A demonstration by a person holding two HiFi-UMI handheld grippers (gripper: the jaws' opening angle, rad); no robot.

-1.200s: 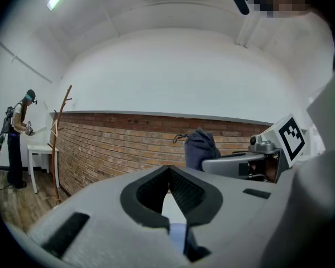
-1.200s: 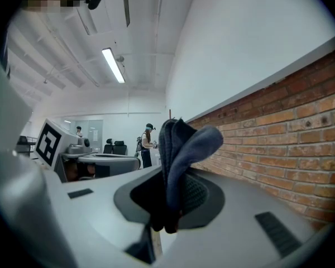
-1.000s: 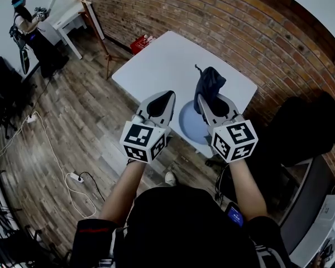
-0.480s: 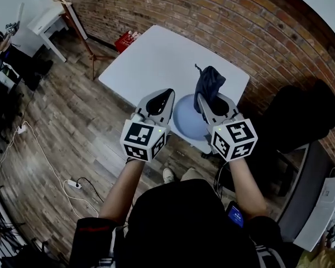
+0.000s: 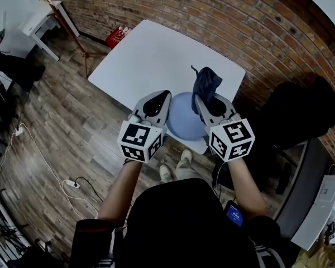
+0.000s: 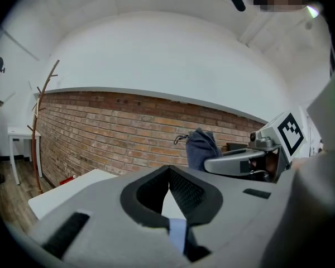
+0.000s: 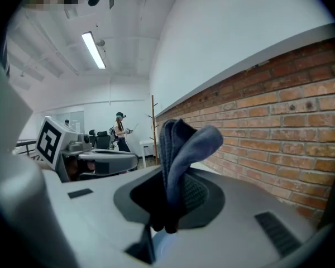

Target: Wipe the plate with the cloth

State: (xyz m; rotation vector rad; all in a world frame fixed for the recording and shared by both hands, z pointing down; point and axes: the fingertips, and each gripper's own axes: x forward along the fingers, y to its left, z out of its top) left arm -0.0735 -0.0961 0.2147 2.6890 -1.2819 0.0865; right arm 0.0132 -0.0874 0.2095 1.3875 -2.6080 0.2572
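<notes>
clamping 1 cloth (image 7: 178, 149), right tongs (image 7: 167, 202), 1 plate (image 5: 181, 119)

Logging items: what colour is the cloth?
Dark blue cloth, clearest in the right gripper view.

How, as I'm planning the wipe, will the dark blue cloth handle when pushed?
Likely floppy: the dark blue cloth folds over above the right gripper. Probably light; one pinch holds it. May bunch on the pale blue plate.

White table (image 5: 156, 54), pale blue plate (image 5: 184, 116) flat near its front edge
</notes>
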